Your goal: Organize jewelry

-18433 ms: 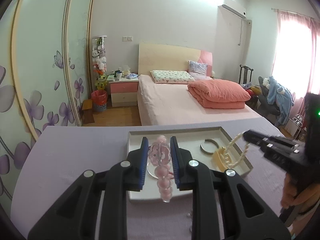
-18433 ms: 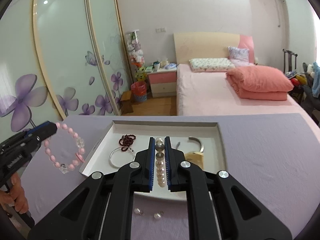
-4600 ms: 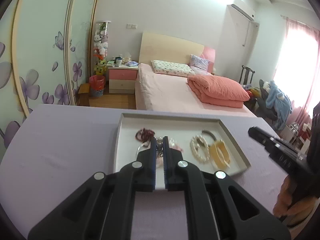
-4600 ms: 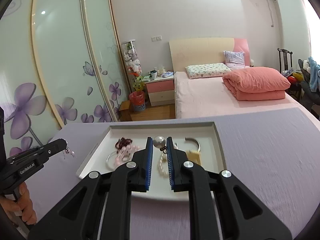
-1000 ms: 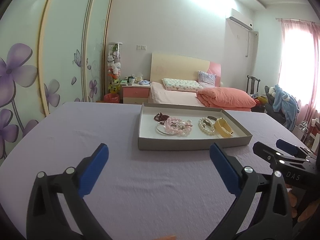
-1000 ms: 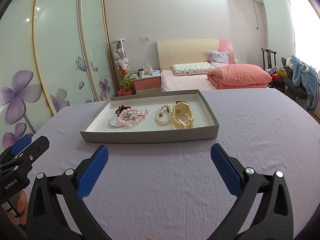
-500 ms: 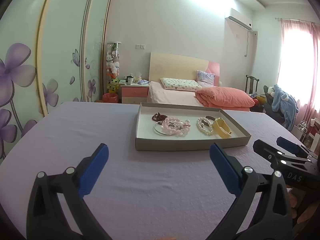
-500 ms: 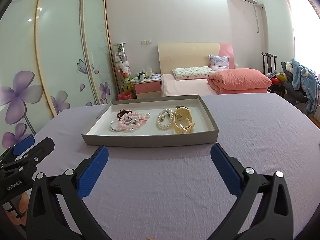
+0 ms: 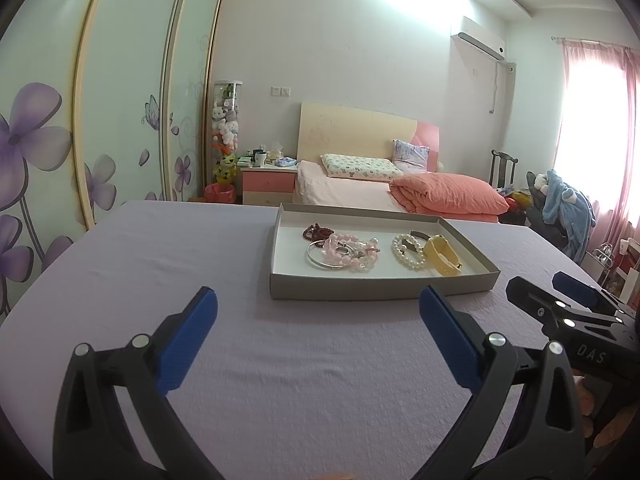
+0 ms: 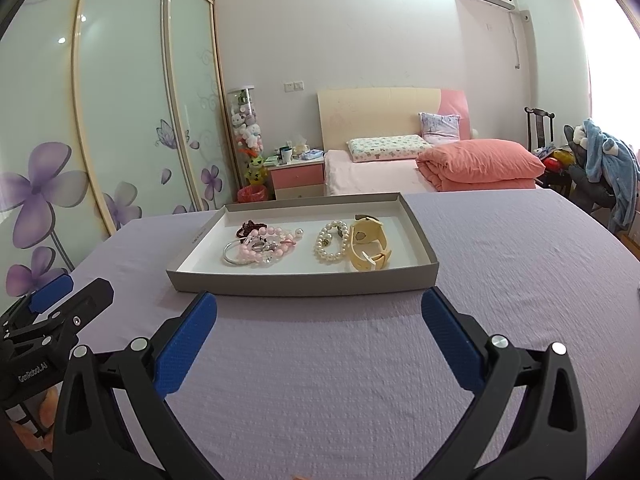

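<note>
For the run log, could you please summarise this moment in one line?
left gripper: open | right gripper: open | jewelry: in tray | table

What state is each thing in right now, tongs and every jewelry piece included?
Left tongs: open, empty.
Right tongs: open, empty.
Shallow grey cardboard tray: on the purple tablecloth, holding all the jewelry.
Pink bead bracelet: in tray, overlapping the silver bangle.
Dark red bead string: in tray, bunched up.
White pearl bracelet: in tray, flat.
Cream plastic cuff: in tray, beside the pearls.
</note>
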{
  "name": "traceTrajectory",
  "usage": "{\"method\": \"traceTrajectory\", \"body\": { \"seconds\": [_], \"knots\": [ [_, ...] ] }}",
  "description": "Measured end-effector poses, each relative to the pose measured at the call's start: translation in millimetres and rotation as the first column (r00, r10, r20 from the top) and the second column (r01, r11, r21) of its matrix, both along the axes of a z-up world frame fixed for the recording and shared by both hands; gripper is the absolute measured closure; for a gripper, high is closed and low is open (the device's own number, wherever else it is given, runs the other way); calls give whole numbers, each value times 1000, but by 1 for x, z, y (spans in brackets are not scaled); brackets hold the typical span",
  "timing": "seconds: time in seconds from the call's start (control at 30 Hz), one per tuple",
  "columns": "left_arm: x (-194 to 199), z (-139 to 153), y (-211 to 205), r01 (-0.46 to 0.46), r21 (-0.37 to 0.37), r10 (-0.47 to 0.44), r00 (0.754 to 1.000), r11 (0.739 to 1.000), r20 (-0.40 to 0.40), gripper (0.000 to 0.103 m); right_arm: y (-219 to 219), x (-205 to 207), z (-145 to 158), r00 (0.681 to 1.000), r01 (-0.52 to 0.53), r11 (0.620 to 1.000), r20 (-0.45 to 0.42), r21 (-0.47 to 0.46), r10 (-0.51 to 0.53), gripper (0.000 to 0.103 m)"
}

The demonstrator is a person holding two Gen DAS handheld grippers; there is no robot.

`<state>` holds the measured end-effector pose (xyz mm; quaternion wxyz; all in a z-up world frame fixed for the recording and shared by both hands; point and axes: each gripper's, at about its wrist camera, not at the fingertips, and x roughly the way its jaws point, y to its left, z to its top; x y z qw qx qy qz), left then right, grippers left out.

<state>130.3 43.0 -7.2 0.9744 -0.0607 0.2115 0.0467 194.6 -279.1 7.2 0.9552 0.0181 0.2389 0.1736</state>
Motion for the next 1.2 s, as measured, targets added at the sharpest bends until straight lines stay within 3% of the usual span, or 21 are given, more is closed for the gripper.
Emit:
{"method": "traceTrajectory", "body": {
  "seconds": [1.2],
  "knots": [
    [-2, -6, -9, 7, -3, -7, 1000, 1000, -18, 4, 5, -1, 2, 1000, -3, 1000, -1, 0, 3, 2]
  ]
}}
